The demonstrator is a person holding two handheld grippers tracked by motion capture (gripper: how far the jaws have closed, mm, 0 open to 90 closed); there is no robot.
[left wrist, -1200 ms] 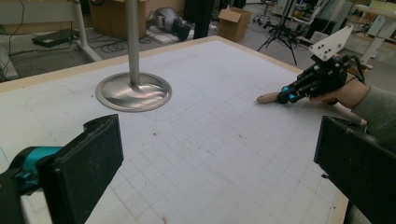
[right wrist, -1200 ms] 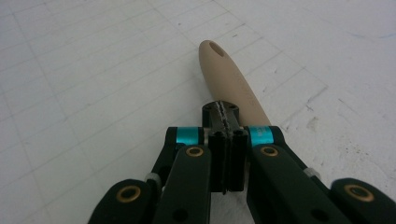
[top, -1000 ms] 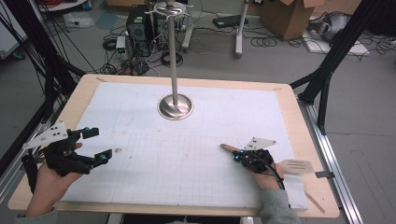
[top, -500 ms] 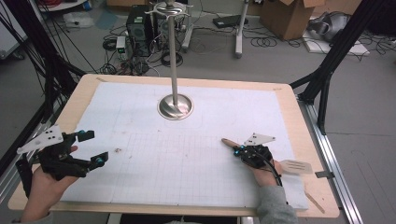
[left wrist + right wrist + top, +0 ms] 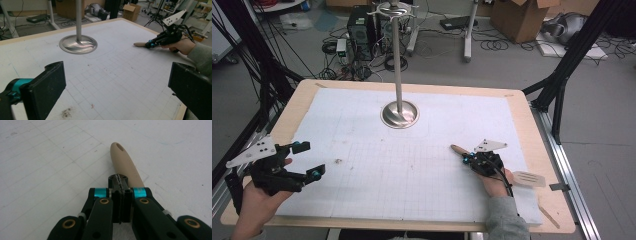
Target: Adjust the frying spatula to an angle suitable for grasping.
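The spatula [image 5: 492, 167] is lying flat on the desk [image 5: 532, 130] at about four o'clock from the stand [image 5: 399, 114], well apart from it. Its long axis is running from the handle tip at ten o'clock to the slotted blade at four o'clock, and the handle's holed end is pointing toward the stand. The right claw [image 5: 468, 159] is resting over the handle with its jaws pressed together above the wood, gripping nothing. The left claw [image 5: 309, 160] is hovering at the desk's eight o'clock corner, jaws spread wide and holding nothing.
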